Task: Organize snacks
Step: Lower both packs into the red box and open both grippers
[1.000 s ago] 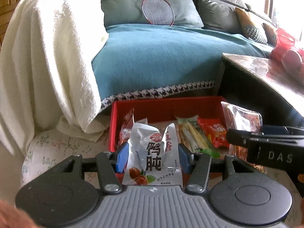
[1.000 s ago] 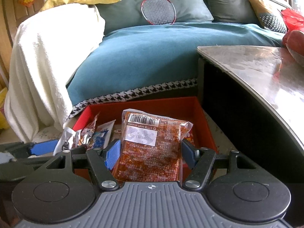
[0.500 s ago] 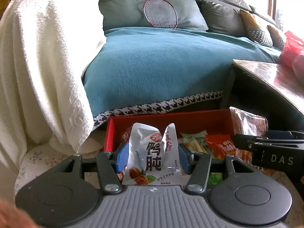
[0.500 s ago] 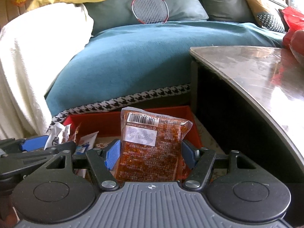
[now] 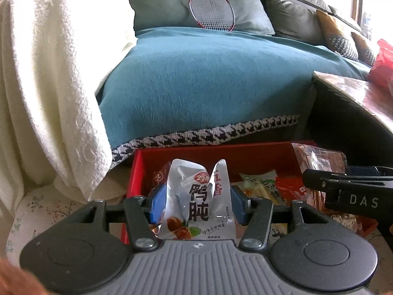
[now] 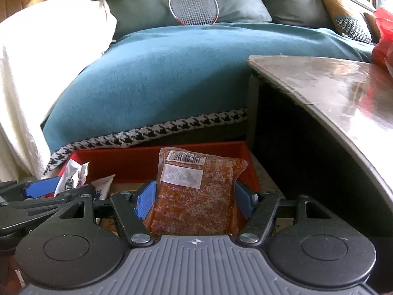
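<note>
Between its blue pads, the left gripper [image 5: 196,202] is pinching a white snack pouch [image 5: 197,205], the right gripper [image 6: 194,200] clamping an orange-brown packet [image 6: 196,194], red tray [image 5: 221,156] just beyond both.

Both held packets have sunk nearer the red box [image 5: 221,152]

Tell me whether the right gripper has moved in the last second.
Yes. In the right wrist view the right gripper, holding the orange-brown snack pack, has sunk toward the red box: the sofa's houndstooth trim sits higher in frame.
</note>
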